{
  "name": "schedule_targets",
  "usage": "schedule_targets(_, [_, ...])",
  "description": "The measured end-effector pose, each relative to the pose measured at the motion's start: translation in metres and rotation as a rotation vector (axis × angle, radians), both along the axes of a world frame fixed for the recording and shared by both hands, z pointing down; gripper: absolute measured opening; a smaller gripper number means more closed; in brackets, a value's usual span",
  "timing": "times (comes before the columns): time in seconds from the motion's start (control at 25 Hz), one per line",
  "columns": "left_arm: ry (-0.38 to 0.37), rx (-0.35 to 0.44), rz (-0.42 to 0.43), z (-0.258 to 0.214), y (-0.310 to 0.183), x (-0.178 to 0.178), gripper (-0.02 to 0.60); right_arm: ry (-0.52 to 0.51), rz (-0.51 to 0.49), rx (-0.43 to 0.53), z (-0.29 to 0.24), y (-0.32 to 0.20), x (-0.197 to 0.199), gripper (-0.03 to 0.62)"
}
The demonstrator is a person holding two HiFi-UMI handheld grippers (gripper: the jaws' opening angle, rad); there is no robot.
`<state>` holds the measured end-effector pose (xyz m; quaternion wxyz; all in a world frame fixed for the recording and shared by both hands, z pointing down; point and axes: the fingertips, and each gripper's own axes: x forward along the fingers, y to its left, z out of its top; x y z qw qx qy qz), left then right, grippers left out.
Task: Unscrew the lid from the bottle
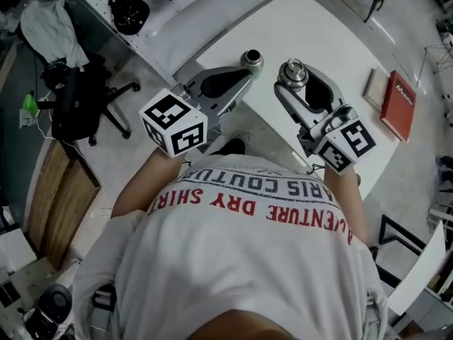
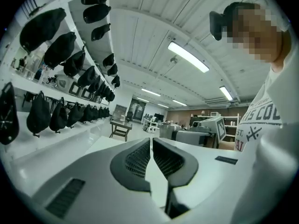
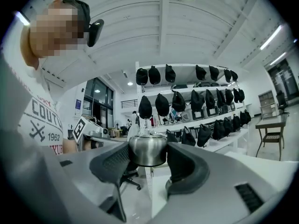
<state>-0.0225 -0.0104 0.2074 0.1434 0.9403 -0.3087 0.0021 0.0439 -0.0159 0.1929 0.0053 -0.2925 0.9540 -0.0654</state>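
In the head view both grippers are held up in front of the person, above the white table (image 1: 233, 34). My right gripper (image 1: 291, 82) is shut on a shiny metal lid (image 1: 292, 71). The right gripper view shows that lid (image 3: 147, 149) pinched between the two dark pads (image 3: 186, 164). My left gripper (image 1: 239, 80) is shut with nothing between its pads (image 2: 135, 160). Just beyond its tips a grey-green bottle (image 1: 251, 60) shows its open top; it is not in the jaws.
A red book (image 1: 398, 95) and a thin grey board (image 1: 373, 85) lie on the table's right part. A black office chair (image 1: 81, 101) stands on the floor at the left. Black bags (image 1: 129, 9) sit on the shelf behind.
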Motion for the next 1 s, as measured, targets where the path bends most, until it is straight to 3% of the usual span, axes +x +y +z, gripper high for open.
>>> schedule_targets(0.48, [-0.073, 0.115, 0.043, -0.041, 0.057, 0.011, 0.028, 0.009, 0.014, 0.057, -0.028, 0.053, 0.003, 0.253])
schedule_targets(1.0, [-0.101, 0.114, 0.016, -0.048, 0.056, 0.008, 0.029, 0.002, 0.032, 0.091, -0.049, 0.059, 0.006, 0.253])
